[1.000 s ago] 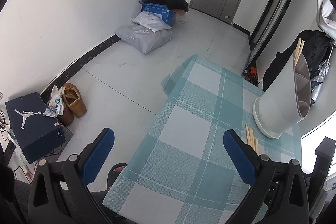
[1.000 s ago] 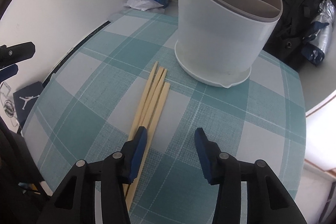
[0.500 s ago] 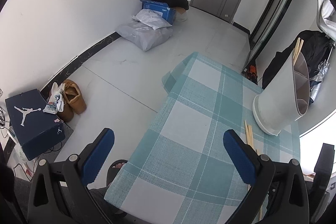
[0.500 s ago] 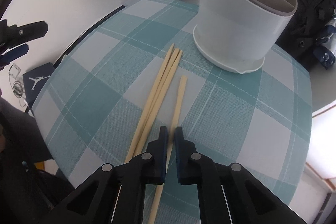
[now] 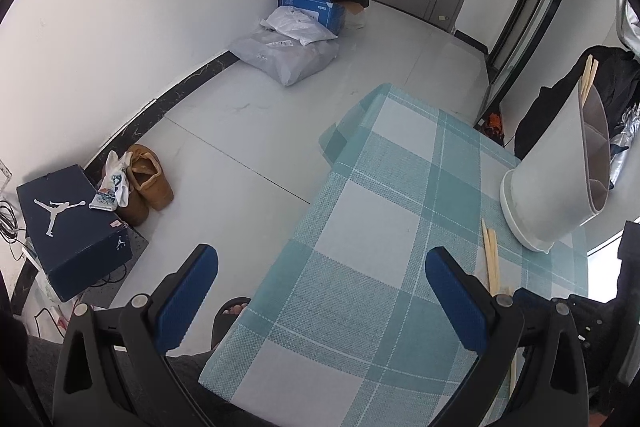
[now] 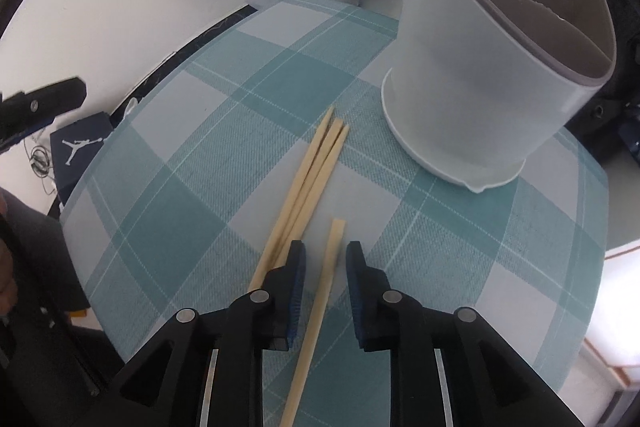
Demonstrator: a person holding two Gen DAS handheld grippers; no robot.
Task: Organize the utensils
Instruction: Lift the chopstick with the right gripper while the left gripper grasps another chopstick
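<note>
A single wooden chopstick [image 6: 326,291] lies on the teal checked tablecloth [image 6: 200,155], apart from three more chopsticks [image 6: 308,179] lying together to its left. My right gripper [image 6: 325,255] straddles the single one; its jaws are opening, with a gap on each side of the stick. The white divided utensil holder [image 6: 480,75] stands just beyond, with chopsticks [image 5: 587,75] in its far compartment. My left gripper [image 5: 320,267] hangs wide open over the table's left edge, holding nothing. The left wrist view shows the holder [image 5: 556,179] and the loose chopsticks [image 5: 491,259] at the right.
On the floor left of the table sit a dark shoe box [image 5: 72,227], brown shoes [image 5: 146,183], grey bags [image 5: 288,59] and a blue carton [image 5: 310,5]. A person's sandalled foot [image 5: 230,315] shows by the table's near edge. Dark bags [image 6: 624,131] crowd behind the holder.
The right gripper shut on one chopstick and drew it away from the other three; its jaws have since parted around it. The left gripper has stayed open and nearly still.
</note>
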